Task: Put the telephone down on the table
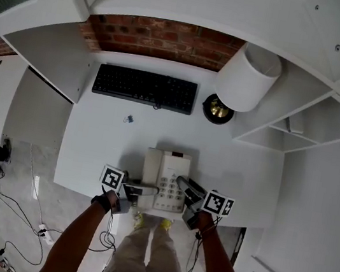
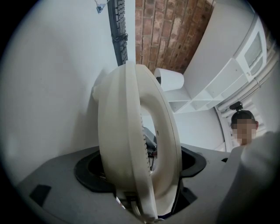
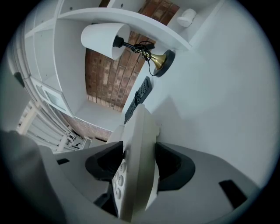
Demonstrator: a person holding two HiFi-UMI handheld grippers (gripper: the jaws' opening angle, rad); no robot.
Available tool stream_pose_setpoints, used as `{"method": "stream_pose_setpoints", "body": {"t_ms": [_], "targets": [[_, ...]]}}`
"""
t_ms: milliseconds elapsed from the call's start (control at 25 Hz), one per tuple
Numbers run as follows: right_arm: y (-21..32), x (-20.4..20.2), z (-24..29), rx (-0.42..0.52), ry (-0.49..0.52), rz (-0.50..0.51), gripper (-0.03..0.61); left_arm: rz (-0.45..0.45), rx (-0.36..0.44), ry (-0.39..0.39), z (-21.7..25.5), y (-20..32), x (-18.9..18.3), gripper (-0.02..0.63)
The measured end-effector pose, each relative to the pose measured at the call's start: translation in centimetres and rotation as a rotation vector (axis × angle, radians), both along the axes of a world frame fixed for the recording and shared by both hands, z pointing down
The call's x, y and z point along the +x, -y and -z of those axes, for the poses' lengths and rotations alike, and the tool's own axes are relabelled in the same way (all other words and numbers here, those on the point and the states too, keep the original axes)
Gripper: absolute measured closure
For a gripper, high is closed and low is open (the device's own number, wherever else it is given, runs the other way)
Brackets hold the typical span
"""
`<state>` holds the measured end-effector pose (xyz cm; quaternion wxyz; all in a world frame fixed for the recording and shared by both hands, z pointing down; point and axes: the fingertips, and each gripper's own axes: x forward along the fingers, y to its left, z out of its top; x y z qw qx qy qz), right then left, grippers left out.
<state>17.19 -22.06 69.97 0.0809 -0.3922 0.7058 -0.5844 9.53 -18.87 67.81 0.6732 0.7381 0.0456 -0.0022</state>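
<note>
1. Gripping the telephone (image 1: pixel 165 173) from both sides: left tongs (image 1: pixel 148 190) clamped on its handset edge, right tongs (image 1: pixel 183 183) clamped on its keypad edge.
2. Phone is at the near edge of the tabletop (image 1: pixel 103 147), centre; cannot tell if resting or lifted.
3. Far side: keyboard (image 1: pixel 144 88), lamp (image 1: pixel 247 80) to its right, small clip (image 1: pixel 128 119) nearer.

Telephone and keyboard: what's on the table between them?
Head view: only a small dark clip, nearer the keyboard; otherwise bare white table up to the telephone.
</note>
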Motion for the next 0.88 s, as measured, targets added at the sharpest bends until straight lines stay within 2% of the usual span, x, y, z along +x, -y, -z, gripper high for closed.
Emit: {"method": "stream_pose_setpoints", "body": {"t_ms": [240, 440, 640, 880], "targets": [[-0.3, 0.8, 0.1, 0.015, 0.004, -0.015, 0.371, -0.037, 0.013, 0.024, -0.1, -0.3, 0.4, 0.195], [-0.7, 1.2, -0.2, 0.015, 0.035, -0.050, 0.379, -0.078, 0.121, 0.082, -0.5, -0.3, 0.7, 0.195], [-0.7, 1.3, -0.3, 0.010, 0.053, -0.060, 0.382, -0.075, 0.148, 0.093, -0.5, -0.2, 0.8, 0.194], [-0.7, 1.6, -0.6, -0.007, 0.049, -0.078, 0.383, -0.054, 0.190, 0.152, -0.5, -0.5, 1.3, 0.193]]}}
